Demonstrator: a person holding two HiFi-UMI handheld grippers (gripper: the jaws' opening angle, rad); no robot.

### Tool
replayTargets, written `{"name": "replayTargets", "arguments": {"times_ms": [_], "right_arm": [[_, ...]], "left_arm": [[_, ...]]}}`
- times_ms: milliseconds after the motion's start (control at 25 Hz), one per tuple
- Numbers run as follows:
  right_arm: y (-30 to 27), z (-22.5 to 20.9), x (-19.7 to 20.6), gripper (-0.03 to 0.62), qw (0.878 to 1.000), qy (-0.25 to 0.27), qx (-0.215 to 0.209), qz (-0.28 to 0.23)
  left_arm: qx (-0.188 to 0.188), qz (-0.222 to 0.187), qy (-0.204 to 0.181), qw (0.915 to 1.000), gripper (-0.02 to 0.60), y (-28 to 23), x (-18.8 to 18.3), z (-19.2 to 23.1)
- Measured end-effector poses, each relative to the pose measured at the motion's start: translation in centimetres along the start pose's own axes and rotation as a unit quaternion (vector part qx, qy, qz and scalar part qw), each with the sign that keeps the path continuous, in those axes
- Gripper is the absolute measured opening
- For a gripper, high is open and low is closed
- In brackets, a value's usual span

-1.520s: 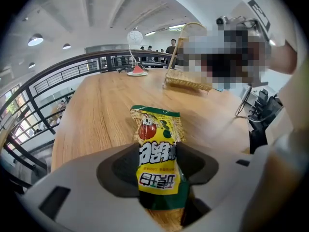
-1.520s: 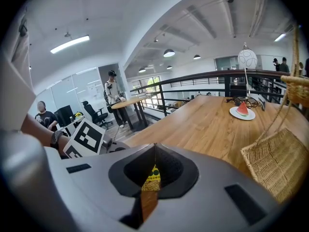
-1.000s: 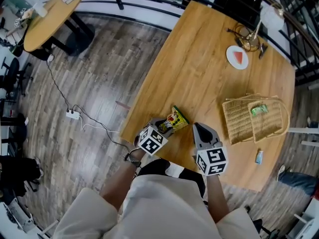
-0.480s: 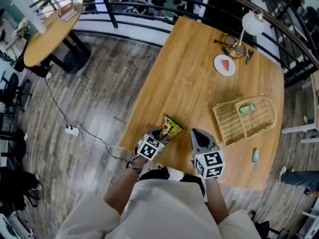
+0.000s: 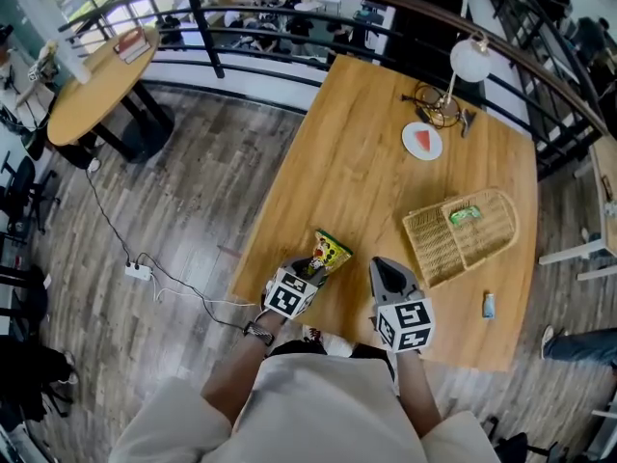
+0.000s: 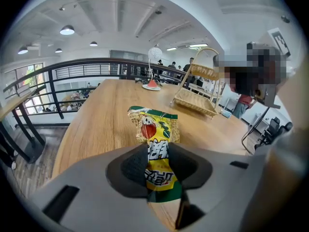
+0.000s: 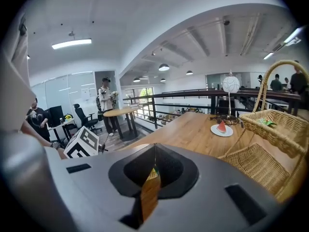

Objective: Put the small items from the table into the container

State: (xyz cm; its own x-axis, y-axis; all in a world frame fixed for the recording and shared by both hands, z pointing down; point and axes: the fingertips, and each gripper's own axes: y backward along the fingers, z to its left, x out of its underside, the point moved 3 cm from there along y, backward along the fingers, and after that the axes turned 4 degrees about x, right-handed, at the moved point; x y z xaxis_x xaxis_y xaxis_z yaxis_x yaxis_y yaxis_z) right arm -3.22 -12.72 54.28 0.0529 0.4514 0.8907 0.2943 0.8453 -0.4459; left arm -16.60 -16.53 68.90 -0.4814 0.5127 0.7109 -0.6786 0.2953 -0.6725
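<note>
One yellow-and-green snack packet (image 6: 155, 129) sits pinched in the left gripper (image 6: 157, 164), poking forward over the wooden table (image 5: 371, 143). The woven wicker basket (image 5: 436, 244) lies well to its right, beyond the right gripper (image 5: 390, 270), whose jaws are together and empty.

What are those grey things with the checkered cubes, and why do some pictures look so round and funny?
A person holds a grabbing tool, called a gripper, in each hand; the patterned cubes belong to them. The view from above comes from a camera on the person's head. The two round views come from cameras riding on the grippers. The left gripper pinches a yellow snack packet. The right gripper is shut and empty. On the wooden table are a wicker basket with a green packet inside, a plate with a watermelon slice, a lamp and a small bottle.
</note>
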Motion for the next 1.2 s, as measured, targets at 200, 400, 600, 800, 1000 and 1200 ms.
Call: {"name": "replayTargets", "arguments": {"times_ms": [200,400,600,800,1000,1200], "right_arm": [[0.7,-0.6,-1.0,0.014,1.0,0.001,0.008,-0.015],[2.1,-1.2,-2.5,0.014,0.999,0.0,0.021,-0.037],[3.7,-1.7,-4.9,0.014,0.998,0.006,0.027,-0.064],[5.1,-2.1,-7.6,0.014,0.995,0.014,0.03,-0.093],[6.4,-2.9,-9.8,0.014,0.992,0.021,0.032,-0.118],[7.8,-4.4,-11.3,0.014,0.99,0.027,0.04,-0.133]], "left_arm": [[-0.005,-0.034,-0.006,0.9994,0.129,1.6,-3.1,-0.8],[-0.007,-0.07,-0.022,0.9973,0.129,3.6,-6.5,-1.8],[-0.009,-0.111,-0.038,0.993,0.129,5.4,-10.4,-2.9],[-0.01,-0.155,-0.056,0.9863,0.129,7.5,-14.6,-4.3],[-0.015,-0.202,-0.079,0.9762,0.129,9.7,-18.7,-6.0],[-0.014,-0.238,-0.094,0.9666,0.129,11.2,-22.0,-7.5]]}}
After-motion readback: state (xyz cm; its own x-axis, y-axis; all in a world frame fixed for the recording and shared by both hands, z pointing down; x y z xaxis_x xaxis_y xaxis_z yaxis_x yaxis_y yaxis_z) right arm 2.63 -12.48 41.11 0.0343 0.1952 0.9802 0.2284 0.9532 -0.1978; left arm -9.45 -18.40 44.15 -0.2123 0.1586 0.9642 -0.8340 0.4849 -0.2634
